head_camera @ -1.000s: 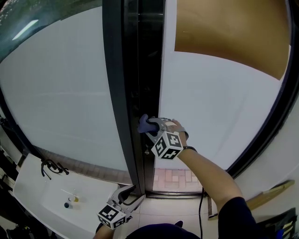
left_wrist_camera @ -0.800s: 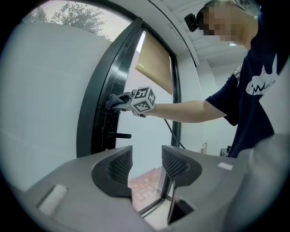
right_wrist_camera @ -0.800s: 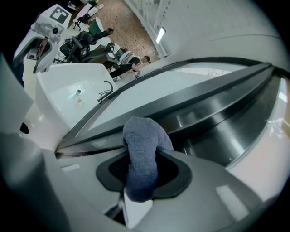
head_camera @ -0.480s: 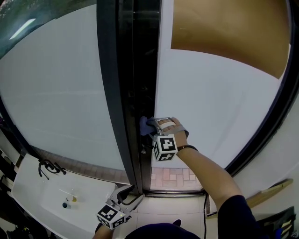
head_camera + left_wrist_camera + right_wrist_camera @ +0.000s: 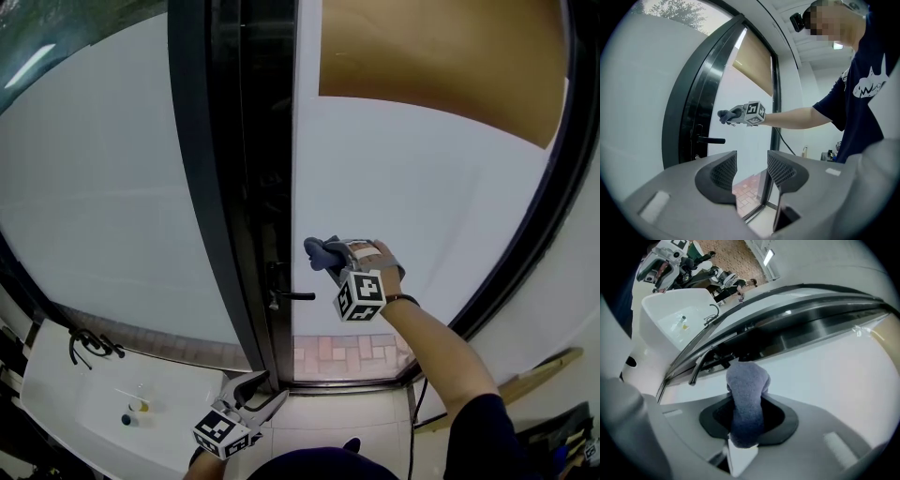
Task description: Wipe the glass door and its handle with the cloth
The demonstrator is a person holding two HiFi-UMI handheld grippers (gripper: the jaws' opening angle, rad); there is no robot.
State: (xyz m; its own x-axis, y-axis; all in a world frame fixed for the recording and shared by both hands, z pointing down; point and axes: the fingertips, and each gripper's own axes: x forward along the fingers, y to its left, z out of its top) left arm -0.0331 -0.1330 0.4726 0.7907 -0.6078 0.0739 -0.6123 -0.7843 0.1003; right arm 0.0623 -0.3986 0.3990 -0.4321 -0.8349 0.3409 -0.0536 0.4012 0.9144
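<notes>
right gripper (image 5: 330,257): clenched on blue cloth (image 5: 746,399), held before the frosted glass door (image 5: 422,187), right of black handle (image 5: 292,296). left gripper (image 5: 751,169): released, empty, low. white table (image 5: 75,394) lower left.

— What lies on the white table (image 5: 56,403)?
— A black tangle of cable (image 5: 91,343) near one edge. Closer to the middle sit a small yellow-topped item (image 5: 142,406) and, just beside it, a small dark one (image 5: 125,420).
— And the floor (image 5: 366,417)?
— Pale tiles, with a black cord (image 5: 412,401) trailing across them. Reddish brick paving (image 5: 347,354) lies past the threshold.
</notes>
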